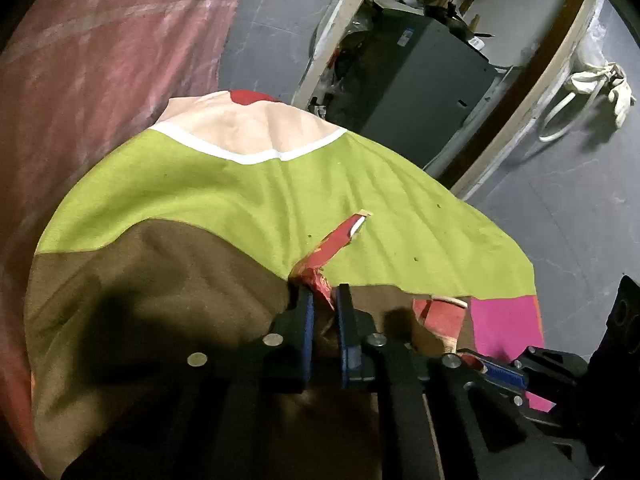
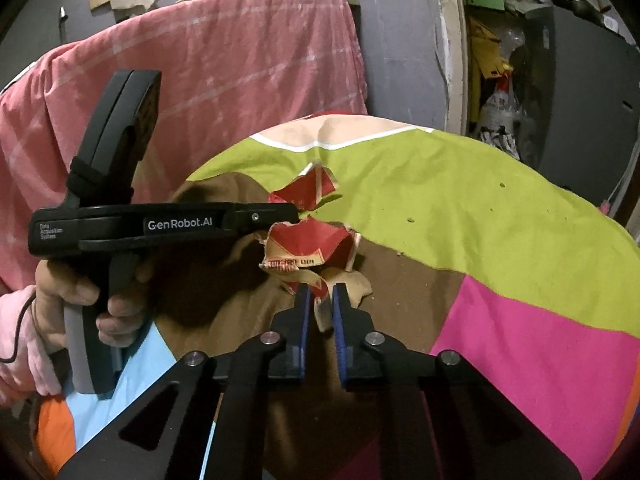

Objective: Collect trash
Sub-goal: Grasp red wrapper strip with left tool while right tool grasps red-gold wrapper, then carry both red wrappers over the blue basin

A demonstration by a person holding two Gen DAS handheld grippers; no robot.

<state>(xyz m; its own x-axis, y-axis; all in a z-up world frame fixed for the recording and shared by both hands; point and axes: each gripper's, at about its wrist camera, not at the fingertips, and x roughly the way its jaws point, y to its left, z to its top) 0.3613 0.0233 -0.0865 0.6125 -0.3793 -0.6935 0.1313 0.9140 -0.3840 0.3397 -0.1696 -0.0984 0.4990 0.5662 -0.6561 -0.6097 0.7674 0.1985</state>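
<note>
Two pieces of torn red and tan paper packaging are held over a table under a patchwork cloth (image 1: pixel 224 196). My left gripper (image 1: pixel 324 290) is shut on one red scrap (image 1: pixel 336 242), which sticks up past its fingertips. In the right wrist view the left gripper (image 2: pixel 294 212) comes in from the left, with that scrap (image 2: pixel 316 184) at its tip. My right gripper (image 2: pixel 320 290) is shut on the other, larger crumpled piece (image 2: pixel 312 246), held just above the brown patch. That piece also shows in the left wrist view (image 1: pixel 438 312), with the right gripper (image 1: pixel 486 368) at lower right.
A pink cloth (image 2: pixel 224 80) drapes over something behind the table. A grey cabinet (image 1: pixel 424 80) and clutter stand beyond a door frame (image 2: pixel 454 44). Small crumbs (image 2: pixel 410 220) lie on the green patch. The table's far edge (image 1: pixel 400 148) drops to a grey floor.
</note>
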